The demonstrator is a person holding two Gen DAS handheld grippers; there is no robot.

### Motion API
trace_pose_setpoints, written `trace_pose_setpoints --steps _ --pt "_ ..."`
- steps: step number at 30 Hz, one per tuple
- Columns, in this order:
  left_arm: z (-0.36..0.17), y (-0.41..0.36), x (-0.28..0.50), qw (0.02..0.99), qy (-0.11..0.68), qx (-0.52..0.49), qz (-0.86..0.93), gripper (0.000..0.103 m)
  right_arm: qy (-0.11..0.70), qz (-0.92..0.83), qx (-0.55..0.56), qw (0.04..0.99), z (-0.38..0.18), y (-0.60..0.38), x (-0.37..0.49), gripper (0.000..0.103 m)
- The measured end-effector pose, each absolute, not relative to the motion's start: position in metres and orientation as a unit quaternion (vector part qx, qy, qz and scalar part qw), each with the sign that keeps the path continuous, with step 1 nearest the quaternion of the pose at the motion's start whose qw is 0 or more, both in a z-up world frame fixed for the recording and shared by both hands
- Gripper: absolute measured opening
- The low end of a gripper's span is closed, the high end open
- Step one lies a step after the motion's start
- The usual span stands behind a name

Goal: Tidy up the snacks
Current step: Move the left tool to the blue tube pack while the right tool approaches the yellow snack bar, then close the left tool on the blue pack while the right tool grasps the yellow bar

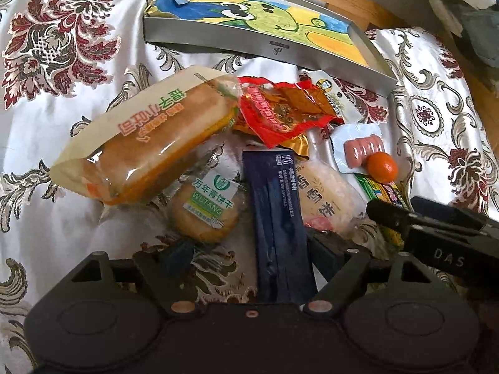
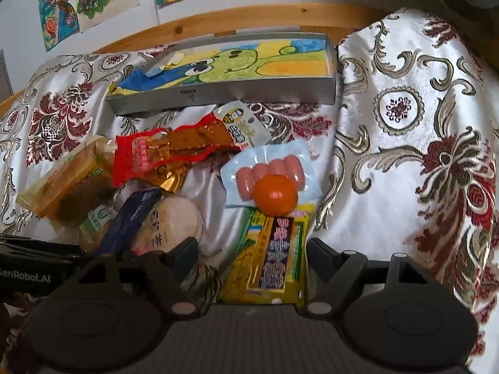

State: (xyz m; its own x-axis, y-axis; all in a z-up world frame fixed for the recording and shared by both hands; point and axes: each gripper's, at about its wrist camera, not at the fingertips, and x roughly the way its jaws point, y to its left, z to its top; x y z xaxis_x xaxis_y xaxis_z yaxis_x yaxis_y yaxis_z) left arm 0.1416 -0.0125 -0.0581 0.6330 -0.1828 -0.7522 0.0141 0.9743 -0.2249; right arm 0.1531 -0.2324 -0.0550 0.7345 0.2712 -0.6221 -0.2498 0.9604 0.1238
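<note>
A pile of snacks lies on a patterned cloth. My left gripper [image 1: 249, 252] is open, its fingers either side of a dark blue packet [image 1: 277, 218]. Around it lie a bread pack [image 1: 152, 143], a round biscuit pack [image 1: 205, 212], a red snack bag [image 1: 280, 109], a rice cracker pack [image 1: 327, 196], a sausage pack [image 1: 361, 149] and a small orange [image 1: 382, 167]. My right gripper [image 2: 252, 252] is open, its fingers straddling the near end of a yellow packet [image 2: 274, 255]. The orange [image 2: 274, 194] rests on the sausage pack [image 2: 268, 171] just beyond it.
A shallow grey box [image 1: 249, 43] lined with a green cartoon drawing sits behind the pile; it also shows in the right wrist view [image 2: 224, 93]. A wooden rail [image 2: 249, 18] and a wall with drawings [image 2: 87, 0] lie beyond. The right gripper's body [image 1: 443, 237] shows at the left view's right edge.
</note>
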Motion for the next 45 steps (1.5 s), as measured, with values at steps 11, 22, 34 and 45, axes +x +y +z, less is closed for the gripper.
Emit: trace_pose_setpoints --steps 11,22,34,45 --pt "-0.059 -0.02 0.139 0.897 0.419 -0.104 -0.099 0.083 0.334 0.149 0.014 0.931 -0.054 -0.229 0.153 0.08" --pt "-0.062 -0.011 0.136 0.891 0.426 -0.131 -0.089 0.057 0.362 0.159 0.053 0.917 -0.063 -0.236 0.153 0.066" --pt "-0.064 -0.012 0.143 0.892 0.424 -0.132 -0.083 0.047 0.365 0.147 0.031 0.919 -0.07 -0.226 0.156 0.063" --pt "-0.05 -0.02 0.129 0.902 0.407 -0.101 -0.097 0.031 0.362 0.144 0.001 0.921 -0.058 -0.217 0.127 0.052"
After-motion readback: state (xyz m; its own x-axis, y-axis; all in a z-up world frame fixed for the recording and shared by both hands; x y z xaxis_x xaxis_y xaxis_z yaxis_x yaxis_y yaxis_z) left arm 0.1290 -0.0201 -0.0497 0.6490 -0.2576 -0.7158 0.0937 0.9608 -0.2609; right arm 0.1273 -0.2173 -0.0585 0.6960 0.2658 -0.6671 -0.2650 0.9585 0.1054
